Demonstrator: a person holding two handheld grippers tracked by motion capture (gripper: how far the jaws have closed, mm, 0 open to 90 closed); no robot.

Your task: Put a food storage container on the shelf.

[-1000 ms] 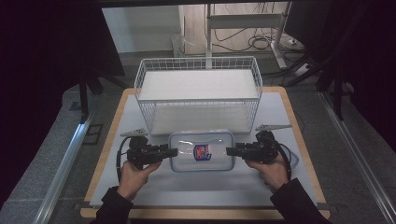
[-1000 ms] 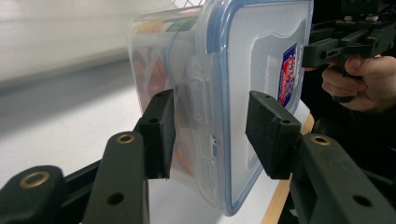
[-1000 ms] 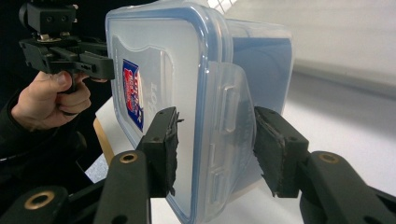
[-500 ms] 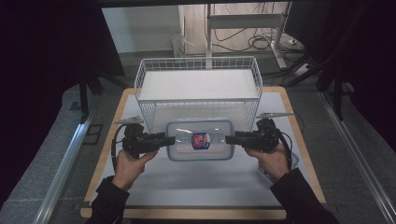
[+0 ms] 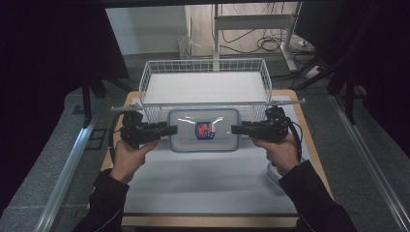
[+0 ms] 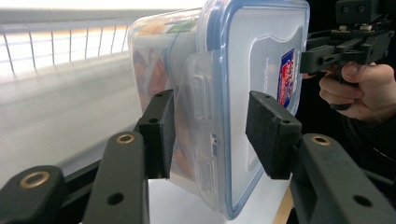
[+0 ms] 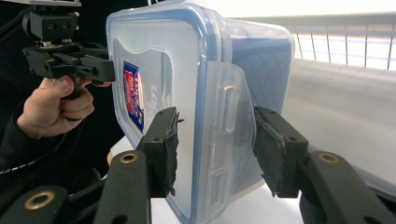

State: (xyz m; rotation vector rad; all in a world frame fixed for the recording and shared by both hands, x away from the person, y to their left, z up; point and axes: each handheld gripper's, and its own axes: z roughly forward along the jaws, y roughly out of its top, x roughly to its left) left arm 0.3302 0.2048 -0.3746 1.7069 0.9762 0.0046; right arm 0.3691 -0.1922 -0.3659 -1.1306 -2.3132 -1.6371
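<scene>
A clear plastic food container (image 5: 203, 130) with a blue-rimmed lid and a red-and-blue label hangs above the white mat, just in front of the wire basket (image 5: 203, 103). My left gripper (image 5: 171, 130) clamps its left end and my right gripper (image 5: 236, 129) its right end. In the left gripper view the container (image 6: 252, 56) stands on edge between the two pads of the left gripper (image 6: 210, 135), over the side latch. The right gripper view shows the same grip from the other end: the right gripper (image 7: 215, 149) holds the container (image 7: 177, 60) across its latch flap.
The white wire basket stands at the back of the wooden board (image 5: 309, 145), with a white liner inside. A white mat (image 5: 203, 183) covers the board in front. Something clear lies by the right forearm (image 5: 271, 175). Dark curtains and metal rails flank the table.
Both grippers have lifted the container off the mat and carried it up and away from the person, toward the basket's front wall. The grip on each end looks unchanged.
</scene>
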